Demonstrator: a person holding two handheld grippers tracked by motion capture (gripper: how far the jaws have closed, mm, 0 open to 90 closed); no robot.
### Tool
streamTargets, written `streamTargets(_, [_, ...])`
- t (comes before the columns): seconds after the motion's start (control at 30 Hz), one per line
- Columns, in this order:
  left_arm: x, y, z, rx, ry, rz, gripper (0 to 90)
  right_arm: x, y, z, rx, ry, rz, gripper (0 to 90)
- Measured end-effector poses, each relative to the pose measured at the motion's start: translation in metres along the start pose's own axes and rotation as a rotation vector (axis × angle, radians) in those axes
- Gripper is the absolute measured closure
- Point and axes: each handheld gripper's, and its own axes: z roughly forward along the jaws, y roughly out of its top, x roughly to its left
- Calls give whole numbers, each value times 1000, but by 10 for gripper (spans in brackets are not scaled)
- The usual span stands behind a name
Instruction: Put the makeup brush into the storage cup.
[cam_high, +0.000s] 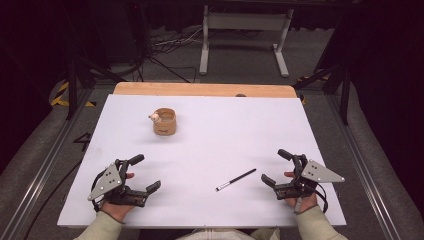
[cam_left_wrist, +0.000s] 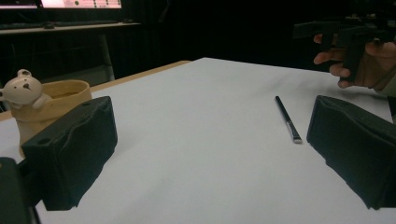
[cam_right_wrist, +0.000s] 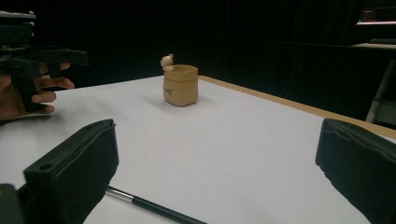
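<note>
A tan cup (cam_high: 164, 121) with a small bear figure on its rim stands upright on the white table, left of middle; it is also in the left gripper view as the cup (cam_left_wrist: 51, 105) and in the right gripper view as the cup (cam_right_wrist: 180, 85). A thin black brush (cam_high: 235, 180) with a silver ferrule lies flat near the front, seen too as the brush (cam_left_wrist: 288, 119) and the brush (cam_right_wrist: 149, 205). My left gripper (cam_high: 145, 172) rests open at the front left, nothing between its jaws. At the front right my right gripper (cam_high: 276, 167) stands open, just right of the brush.
The white table top (cam_high: 210, 145) has a wooden strip (cam_high: 200, 89) along its far edge. Beyond it stand a white frame (cam_high: 245, 35) and cables on the floor. Metal rails run along both sides of the table.
</note>
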Motion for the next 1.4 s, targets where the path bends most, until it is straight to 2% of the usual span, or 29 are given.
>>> streamTargets(0.13, [2, 1, 0, -14, 5, -38, 26, 3, 4, 6, 9, 18, -20, 0])
streamTargets(0.17, [3, 1, -1, -21, 10, -32, 26, 4, 5, 7, 6, 25, -27, 0])
streamTargets(0.27, [4, 0, 0, -6, -2, -53, 23, 7, 9, 14, 10, 42, -38, 1])
streamTargets(0.4, [2, 0, 2, 22, -22, -32, 31, 12, 13, 25, 28, 77, -42, 2])
streamTargets(0.5, [0, 0, 5, 38, -46, -37, 16, 17, 16, 36, 51, 114, -62, 15])
streamTargets(0.63, [-2, 2, 7, 51, -46, -34, 3, 24, 23, 49, 59, 150, -49, 16])
streamTargets(0.83, [-3, 3, 6, 46, -50, -28, 3, 27, 32, 56, 61, 170, -42, 18])
streamTargets(1.03, [-6, 2, 9, 49, -79, -22, 4, 30, 41, 66, 124, 227, -34, 27])
streamTargets(1.07, [-6, 2, 9, 55, -86, -22, 4, 32, 45, 71, 167, 239, -26, 22])
streamTargets(1.1, [-7, 2, 10, 56, -88, -18, 3, 32, 46, 72, 173, 245, -22, 22])
streamTargets(1.13, [-7, 2, 10, 56, -88, -18, 4, 32, 46, 72, 173, 245, -22, 22])
streamTargets(1.17, [-7, 2, 10, 59, -89, -16, 4, 33, 47, 73, 192, 241, -23, 22])
streamTargets(1.2, [-7, 2, 10, 59, -88, -17, 4, 33, 49, 77, 233, 237, -28, 22])
streamTargets(1.27, [-7, 2, 11, 62, -91, -17, 4, 33, 51, 80, 272, 250, -29, 23])
streamTargets(1.4, [-9, 3, 11, 67, -89, -15, 5, 30, 55, 83, 333, 236, -58, 34])
